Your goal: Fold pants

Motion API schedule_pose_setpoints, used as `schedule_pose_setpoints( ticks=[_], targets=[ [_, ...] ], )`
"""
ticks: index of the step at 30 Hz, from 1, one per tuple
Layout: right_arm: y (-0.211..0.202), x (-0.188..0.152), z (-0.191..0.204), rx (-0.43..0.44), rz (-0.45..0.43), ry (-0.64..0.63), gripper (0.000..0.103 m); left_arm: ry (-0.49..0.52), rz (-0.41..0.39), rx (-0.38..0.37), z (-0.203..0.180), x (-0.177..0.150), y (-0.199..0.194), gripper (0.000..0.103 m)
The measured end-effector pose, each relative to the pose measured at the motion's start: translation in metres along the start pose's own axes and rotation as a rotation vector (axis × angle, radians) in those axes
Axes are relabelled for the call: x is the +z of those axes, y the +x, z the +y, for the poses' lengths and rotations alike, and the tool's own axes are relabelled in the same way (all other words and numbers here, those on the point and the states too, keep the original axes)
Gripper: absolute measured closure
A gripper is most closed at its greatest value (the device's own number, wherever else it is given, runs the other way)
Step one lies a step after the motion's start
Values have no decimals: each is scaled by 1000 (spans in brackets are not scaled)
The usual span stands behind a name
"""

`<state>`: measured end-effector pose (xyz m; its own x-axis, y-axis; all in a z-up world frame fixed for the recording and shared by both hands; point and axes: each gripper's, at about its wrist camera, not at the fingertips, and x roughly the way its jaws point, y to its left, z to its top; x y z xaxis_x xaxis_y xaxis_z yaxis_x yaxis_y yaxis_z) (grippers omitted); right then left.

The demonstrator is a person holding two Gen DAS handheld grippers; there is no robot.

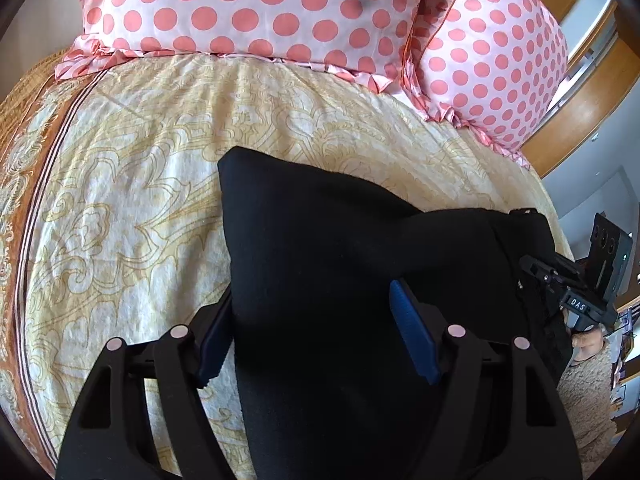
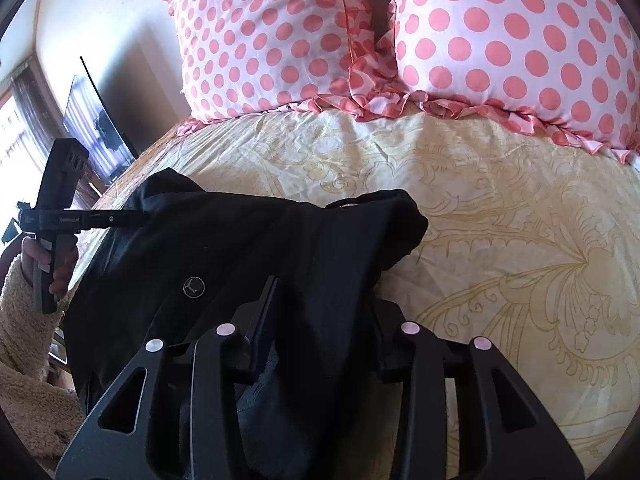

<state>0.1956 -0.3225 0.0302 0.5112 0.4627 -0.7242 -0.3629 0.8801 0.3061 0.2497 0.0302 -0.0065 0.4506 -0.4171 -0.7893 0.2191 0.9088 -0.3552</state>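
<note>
Black pants (image 1: 320, 264) lie on the cream patterned bedspread (image 1: 140, 184), folded into a dark block with a corner pointing toward the pillows. My left gripper (image 1: 316, 328) is open, its blue fingers (image 1: 412, 332) straddling the cloth; the left pad lies beside the cloth edge. In the right wrist view the pants (image 2: 248, 248) are bunched, with a small round logo showing. My right gripper (image 2: 324, 320) is open over the cloth, its fingers partly buried in dark fabric. The other gripper (image 2: 56, 216) shows at the left edge, held in a hand.
Two pink polka-dot pillows (image 1: 248, 8) (image 2: 500, 48) lie at the head of the bed. A wooden bed frame (image 1: 580, 92) runs on the right. A dark screen (image 2: 100, 120) stands by the wall beyond the bed's left edge. Bare bedspread (image 2: 520, 260) lies right of the pants.
</note>
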Motion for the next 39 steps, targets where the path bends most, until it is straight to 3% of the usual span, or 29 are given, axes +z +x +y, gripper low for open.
schedule_pose_setpoints(
  ticks=[5, 7, 11, 15, 21, 28, 31, 33, 35, 37, 39],
  targets=[
    [2, 0, 2, -11, 2, -17, 64, 24, 37, 23, -4, -4, 0, 38],
    [1, 0, 4, -13, -1, -32, 71, 20, 30, 25, -4, -3, -1, 47],
    [-5, 2, 11, -33, -27, -54, 81, 37, -27, 26, -4, -2, -11, 85],
    [-14, 10, 19, -45, -50, -73, 83, 33, -54, 9, -1, -1, -16, 93],
    [-20, 36, 30, -83, -86, -112, 85, 58, -113, 24, -3, 17, -25, 95],
    [3, 88, 27, -178, -181, -145, 85, 32, -260, 76, 9, 83, -22, 95],
    [19, 102, 14, -191, -175, -104, 85, 35, -239, 121, 17, 103, 1, 94],
    [43, 103, 3, -209, -86, -66, 84, 27, -182, 151, 23, 105, 21, 92],
    [57, 99, -3, -241, -20, -48, 83, 19, -144, 175, 28, 103, 38, 85],
    [63, 95, -6, -262, -1, -29, 78, 5, -157, 189, 30, 102, 43, 77],
    [67, 96, -6, -313, 17, -17, 62, -24, -159, 205, 33, 102, 45, 63]
  ],
)
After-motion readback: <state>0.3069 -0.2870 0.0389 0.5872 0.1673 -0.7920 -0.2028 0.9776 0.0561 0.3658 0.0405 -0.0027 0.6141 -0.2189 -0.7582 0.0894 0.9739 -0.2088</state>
